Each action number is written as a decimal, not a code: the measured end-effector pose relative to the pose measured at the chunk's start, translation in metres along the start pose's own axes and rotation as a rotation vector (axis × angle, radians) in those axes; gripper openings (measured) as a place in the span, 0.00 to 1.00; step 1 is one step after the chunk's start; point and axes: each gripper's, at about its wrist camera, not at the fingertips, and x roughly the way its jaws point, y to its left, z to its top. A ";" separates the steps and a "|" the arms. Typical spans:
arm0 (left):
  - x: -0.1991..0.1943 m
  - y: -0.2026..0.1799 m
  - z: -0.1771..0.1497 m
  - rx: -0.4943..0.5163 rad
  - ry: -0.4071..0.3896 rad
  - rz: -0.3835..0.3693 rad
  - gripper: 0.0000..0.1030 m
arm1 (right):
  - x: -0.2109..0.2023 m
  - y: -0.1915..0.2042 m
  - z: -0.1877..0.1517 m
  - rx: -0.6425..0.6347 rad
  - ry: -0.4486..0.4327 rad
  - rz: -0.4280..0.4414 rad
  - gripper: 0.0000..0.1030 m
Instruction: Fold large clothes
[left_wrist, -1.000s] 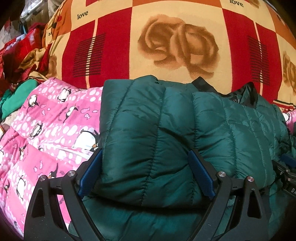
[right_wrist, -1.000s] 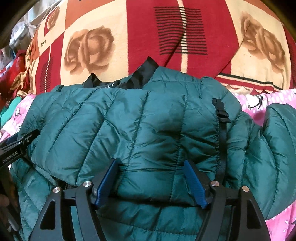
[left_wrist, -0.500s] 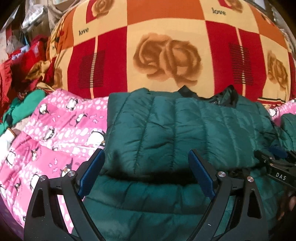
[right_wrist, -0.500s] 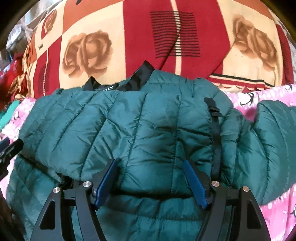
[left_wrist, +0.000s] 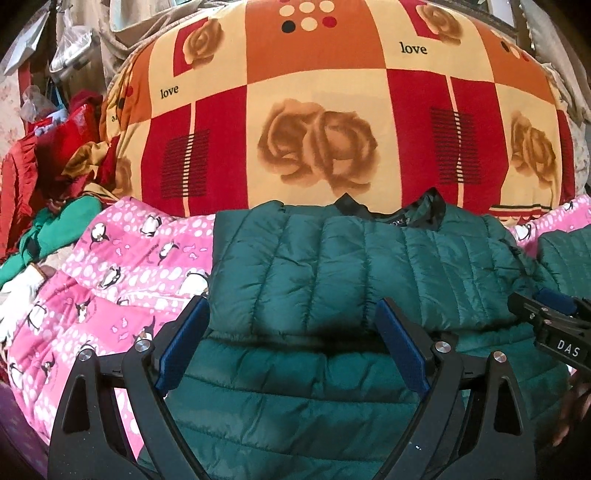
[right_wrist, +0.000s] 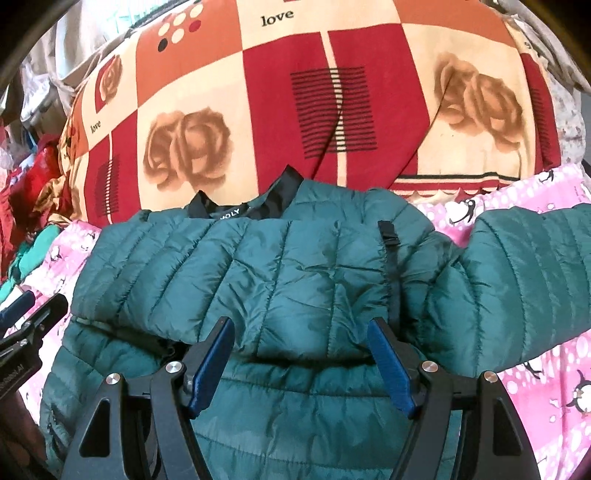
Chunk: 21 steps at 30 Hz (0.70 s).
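- Left wrist view: the left gripper (left_wrist: 291, 332), black-framed with blue pads, hangs over a dark green quilted puffer jacket (left_wrist: 332, 266); its jaws stand wide apart with nothing between the pads.
- The jacket lies on a pink penguin-print bedspread (left_wrist: 122, 258), its lower part doubled up over the body, so a folded edge runs across just beyond the blue pads.
- The jacket's black collar (left_wrist: 428, 210) lies at the far side, against a large red, orange and cream rose-patterned blanket (left_wrist: 317, 110) printed with the word "love".
- At the right edge the right gripper (left_wrist: 546, 314) comes into view beside the jacket, with a part of a hand (left_wrist: 574, 410) below it.
- A heap of red and green clothes (left_wrist: 48, 192) lies far left, beyond the bedspread.
- Right wrist view: the right gripper (right_wrist: 301, 350) hovers over the same jacket (right_wrist: 258, 273); its jaws are parted, clear of the cloth, and grip nothing.
- The folded edge lies just ahead of its pads, and a black strap with a buckle (right_wrist: 388, 243) runs down the jacket near the right pad.
- One sleeve (right_wrist: 524, 280) stretches out to the right over the bedspread (right_wrist: 546, 387).
- The collar (right_wrist: 236, 206) touches the rose blanket (right_wrist: 295, 92).
- The left gripper (right_wrist: 22, 317) shows at the left edge, beside the jacket.
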 end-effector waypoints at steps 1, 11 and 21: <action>-0.001 0.000 0.000 0.000 -0.001 0.001 0.89 | -0.003 0.000 0.000 -0.002 -0.005 -0.002 0.70; -0.007 -0.012 0.001 0.010 -0.007 -0.002 0.89 | -0.022 -0.012 -0.005 0.021 -0.034 -0.015 0.70; 0.023 -0.028 -0.001 -0.083 0.127 -0.206 0.89 | -0.007 -0.040 -0.025 0.043 -0.007 -0.060 0.70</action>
